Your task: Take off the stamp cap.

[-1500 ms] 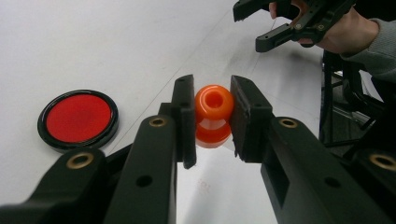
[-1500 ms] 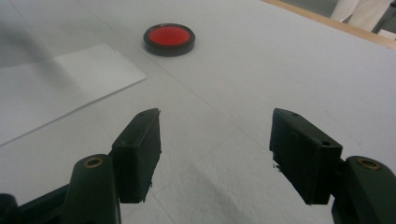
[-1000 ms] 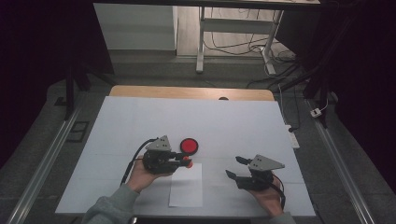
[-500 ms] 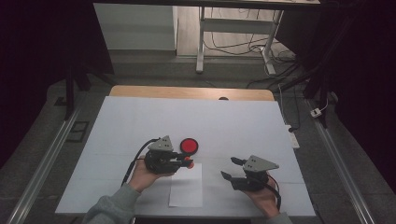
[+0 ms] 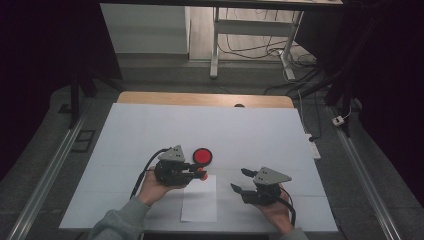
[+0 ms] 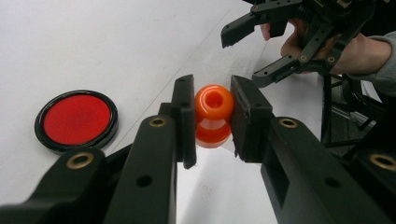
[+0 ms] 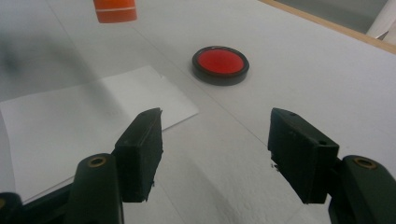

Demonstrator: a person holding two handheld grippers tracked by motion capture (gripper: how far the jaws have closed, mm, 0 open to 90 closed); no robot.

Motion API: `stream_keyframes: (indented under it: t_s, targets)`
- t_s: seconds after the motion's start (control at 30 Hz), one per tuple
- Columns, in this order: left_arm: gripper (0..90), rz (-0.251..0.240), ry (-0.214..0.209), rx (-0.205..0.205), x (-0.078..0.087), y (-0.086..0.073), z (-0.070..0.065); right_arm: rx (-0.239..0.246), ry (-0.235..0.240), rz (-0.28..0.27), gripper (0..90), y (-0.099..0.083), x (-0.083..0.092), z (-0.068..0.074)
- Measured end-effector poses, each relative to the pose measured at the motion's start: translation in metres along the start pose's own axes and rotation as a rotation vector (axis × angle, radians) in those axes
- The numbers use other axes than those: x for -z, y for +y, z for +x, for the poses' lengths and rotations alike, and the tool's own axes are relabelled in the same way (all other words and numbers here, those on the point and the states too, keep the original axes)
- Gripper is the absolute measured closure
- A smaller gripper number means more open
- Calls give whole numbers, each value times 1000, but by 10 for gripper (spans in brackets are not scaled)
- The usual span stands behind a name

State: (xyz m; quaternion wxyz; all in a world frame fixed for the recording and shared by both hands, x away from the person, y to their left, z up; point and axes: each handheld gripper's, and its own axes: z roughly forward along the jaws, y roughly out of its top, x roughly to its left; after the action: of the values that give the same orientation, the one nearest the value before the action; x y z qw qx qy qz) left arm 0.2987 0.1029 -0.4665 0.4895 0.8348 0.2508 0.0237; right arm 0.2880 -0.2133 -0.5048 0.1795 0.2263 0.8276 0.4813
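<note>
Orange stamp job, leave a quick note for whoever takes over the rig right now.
Left gripper: shut on the orange stamp, held above the near table, by the paper's far edge.
Right gripper: open, nothing between the jaws, just right of the paper; its jaws have just been closing a little.
Red ink pad: on the table beyond the white paper.
Done: stamp picked up.
Left: probably inking and pressing onto the paper; no mark visible on it.

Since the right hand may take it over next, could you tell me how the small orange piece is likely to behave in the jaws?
The orange piece, clamped by the left gripper, looks glossy, so it is probably hard and somewhat slippery. Its rounded, waisted body with a hole on top suggests it could roll if laid on the white sheet. It seems small and light; the open right gripper should span it easily.
</note>
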Motion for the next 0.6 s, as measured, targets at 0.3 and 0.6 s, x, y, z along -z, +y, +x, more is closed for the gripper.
stream_keyframes:
  t_s: [0.3,0.6]
  targets:
    - [719,1,-1,-1,0,0,1,25,22,15,347,4,-12,9]
    - [719,2,-3,-1,0,1,1,29,35,10,347,8,-18,13]
